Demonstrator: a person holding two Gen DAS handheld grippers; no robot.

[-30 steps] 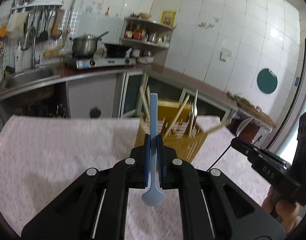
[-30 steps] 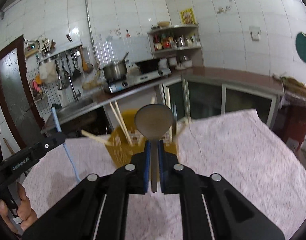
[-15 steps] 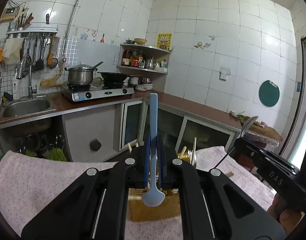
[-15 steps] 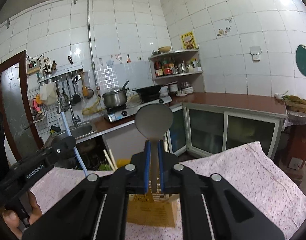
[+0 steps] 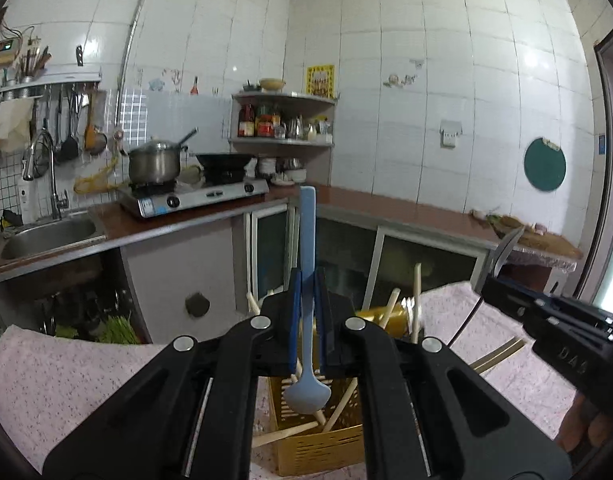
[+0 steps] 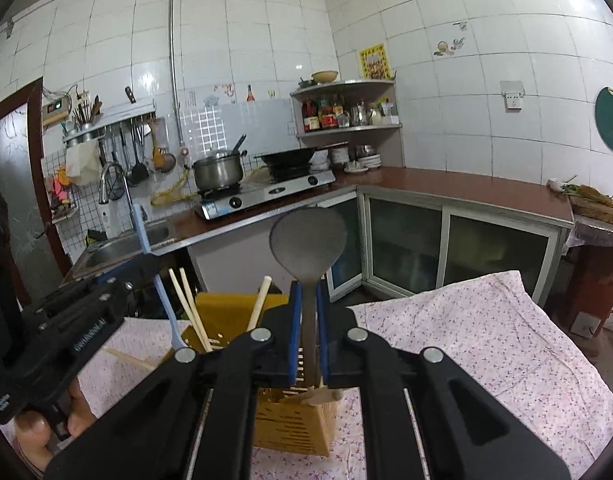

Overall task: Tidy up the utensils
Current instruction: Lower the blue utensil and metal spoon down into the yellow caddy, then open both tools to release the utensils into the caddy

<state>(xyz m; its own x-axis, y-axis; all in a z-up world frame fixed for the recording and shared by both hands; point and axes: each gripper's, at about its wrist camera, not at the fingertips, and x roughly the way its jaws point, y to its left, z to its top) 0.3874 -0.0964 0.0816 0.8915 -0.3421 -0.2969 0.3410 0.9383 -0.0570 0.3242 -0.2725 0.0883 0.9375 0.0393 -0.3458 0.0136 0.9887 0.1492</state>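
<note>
Pink flowered cloth covers the bench [image 6: 486, 344], and on it stands the yellow slotted utensil holder [image 6: 290, 428], already bristling with wooden chopsticks [image 6: 188, 314]. A second ago both cameras looked down on the holder from farther back; now it sits low and close under both grippers, so the pair has moved in over it and the drop-in step looks near.

Next in size, the right gripper [image 6: 305, 332] is clamped on the neck of a dark metal spoon [image 6: 307, 240], bowl up and handle pointing down toward the holder's near-right part. The left gripper [image 5: 307, 320] is squeezed shut on a pale blue spoon [image 5: 306, 394], which hangs the other way: bowl at the bottom, directly above the holder's open top, handle rising past the fingertips. In the right view the blue spoon's lower end sits just at the holder's left rim, though whether it touches is unclear.

Smallest, two loose chopsticks [image 5: 500, 354] lie on the cloth to the right of the holder, still to be collected. Judging by this, both spoons only need lowering and releasing, with care not to snag the leaning chopsticks.
</note>
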